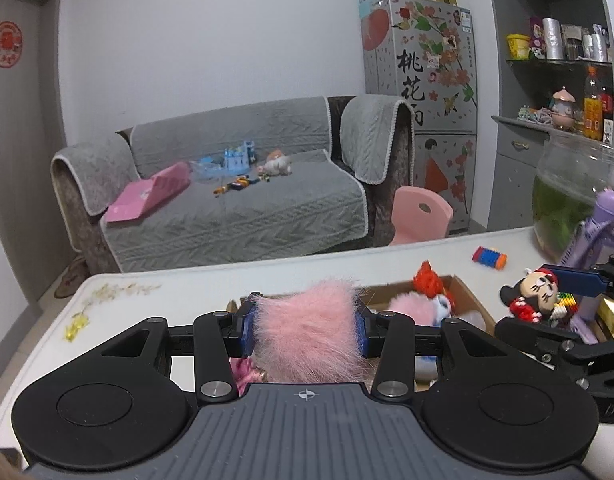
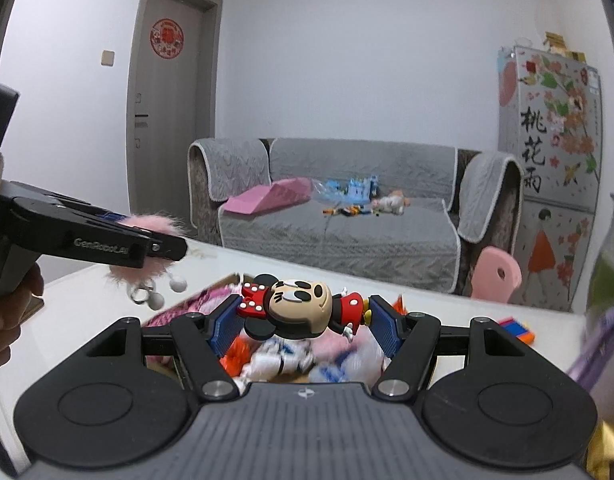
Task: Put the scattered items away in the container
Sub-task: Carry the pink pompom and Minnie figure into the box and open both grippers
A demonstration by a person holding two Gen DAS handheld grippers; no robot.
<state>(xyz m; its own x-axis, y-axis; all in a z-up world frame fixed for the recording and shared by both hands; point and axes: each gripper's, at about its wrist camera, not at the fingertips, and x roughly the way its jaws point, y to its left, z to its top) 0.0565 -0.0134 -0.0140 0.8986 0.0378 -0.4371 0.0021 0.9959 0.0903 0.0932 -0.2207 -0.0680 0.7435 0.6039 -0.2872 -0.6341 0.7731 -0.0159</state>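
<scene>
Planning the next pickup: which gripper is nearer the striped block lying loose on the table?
Right. The right gripper has the striped block just off its right finger; the left gripper is farther away.

A grey-covered sofa (image 1: 243,184) stands beyond the table, beside a flower-decorated fridge (image 1: 423,92) and pink chair (image 1: 421,216).
</scene>
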